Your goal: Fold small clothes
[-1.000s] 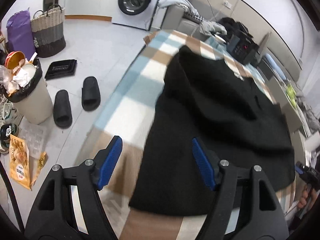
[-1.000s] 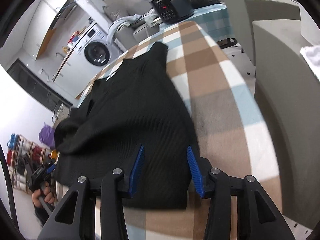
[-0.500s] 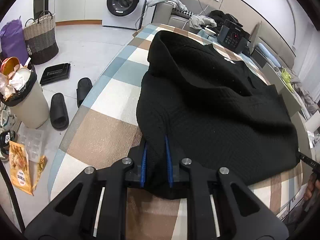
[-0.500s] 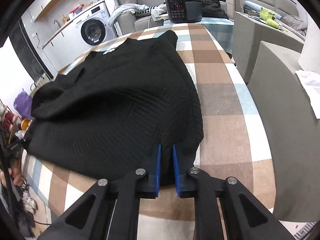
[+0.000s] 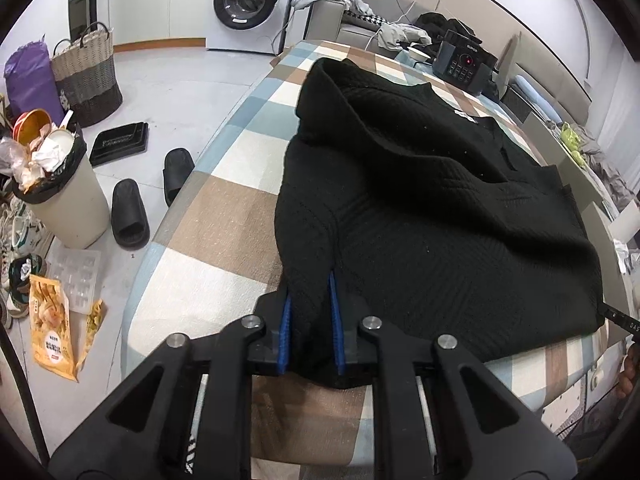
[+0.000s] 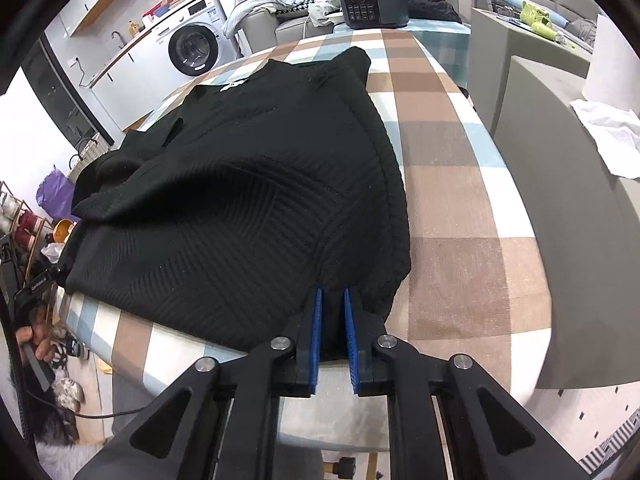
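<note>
Left wrist view: my left tool (image 5: 310, 322) is clamped shut on the near hem of a black sweater (image 5: 420, 200) spread across the checked worktop (image 5: 224, 216); in the right wrist view my right tool (image 6: 331, 334) pinches the same hem at its other corner, blue pads nearly together with cloth between them; the sweater lies bunched, one fold humped across its middle; my worry is that thick knit may slip from either grip if I lift unevenly, or that the hump gets trapped inside the fold and leaves it lopsided.
</note>
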`<state>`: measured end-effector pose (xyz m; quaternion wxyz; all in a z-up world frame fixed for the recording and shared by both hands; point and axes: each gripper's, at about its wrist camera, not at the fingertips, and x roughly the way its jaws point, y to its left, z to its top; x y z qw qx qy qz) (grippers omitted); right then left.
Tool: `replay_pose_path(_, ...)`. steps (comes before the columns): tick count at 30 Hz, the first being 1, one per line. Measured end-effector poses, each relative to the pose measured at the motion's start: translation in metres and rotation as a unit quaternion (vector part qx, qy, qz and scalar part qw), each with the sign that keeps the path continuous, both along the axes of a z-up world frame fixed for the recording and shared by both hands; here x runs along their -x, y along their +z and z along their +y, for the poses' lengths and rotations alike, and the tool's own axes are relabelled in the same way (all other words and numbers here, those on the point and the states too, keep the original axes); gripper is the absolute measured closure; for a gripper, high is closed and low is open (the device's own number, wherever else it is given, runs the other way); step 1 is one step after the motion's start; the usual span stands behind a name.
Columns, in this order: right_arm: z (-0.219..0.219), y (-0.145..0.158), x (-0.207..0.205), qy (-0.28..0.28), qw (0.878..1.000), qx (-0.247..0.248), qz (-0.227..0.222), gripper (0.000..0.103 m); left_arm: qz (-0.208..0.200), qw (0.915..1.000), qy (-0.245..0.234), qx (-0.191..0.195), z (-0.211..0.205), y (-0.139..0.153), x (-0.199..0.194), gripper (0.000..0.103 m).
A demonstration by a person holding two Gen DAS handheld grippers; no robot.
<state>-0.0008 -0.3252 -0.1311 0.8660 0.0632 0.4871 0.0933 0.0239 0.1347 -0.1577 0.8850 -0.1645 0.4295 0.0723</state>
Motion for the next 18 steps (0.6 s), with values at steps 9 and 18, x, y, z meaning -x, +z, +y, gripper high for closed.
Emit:
replay_pose_path(9,-0.016,0.043,-0.063,-0.019,0.996,-0.02,-0.09,0.052,-0.031,0.9991,0.028,0.001,0.026,0.037,-0.032,0.045)
replay_pose_path(18,0.019,0.036,-0.175,0.018,0.996,0.031,-0.077,0.041,-0.031,0.9987,0.035,0.021,0.042,0.053,-0.111,0.041)
